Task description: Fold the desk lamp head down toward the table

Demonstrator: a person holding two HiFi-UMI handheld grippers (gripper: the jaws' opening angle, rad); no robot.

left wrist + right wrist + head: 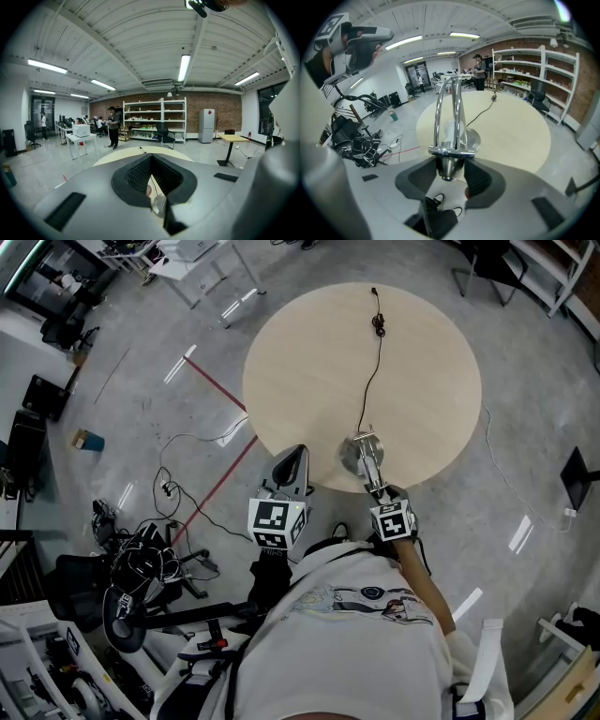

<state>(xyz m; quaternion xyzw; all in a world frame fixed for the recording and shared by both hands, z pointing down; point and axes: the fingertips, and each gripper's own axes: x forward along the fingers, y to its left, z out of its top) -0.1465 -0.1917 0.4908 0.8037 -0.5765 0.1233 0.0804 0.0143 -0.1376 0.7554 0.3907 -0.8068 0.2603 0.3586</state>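
Note:
A chrome desk lamp stands at the near edge of the round wooden table (pixel 309 362), its round base (pixel 354 454) just ahead of my right gripper (pixel 375 479). In the right gripper view two chrome arms (pixel 446 108) rise from the base (pixel 471 138) to a crossbar, and the cone-shaped lamp head (pixel 447 166) sits between the pads of my right gripper (pixel 449 172), which is shut on it. My left gripper (pixel 292 457) hovers left of the lamp at the table's edge. It (pixel 151 157) is shut with nothing in it, its tips meeting.
The lamp's black cord (pixel 373 381) runs across the table to the far side. Tangled cables (pixel 169 488) and a red tape line (pixel 220 390) lie on the floor to the left. A person (pixel 113 126) stands beyond the table near shelves (pixel 154 119).

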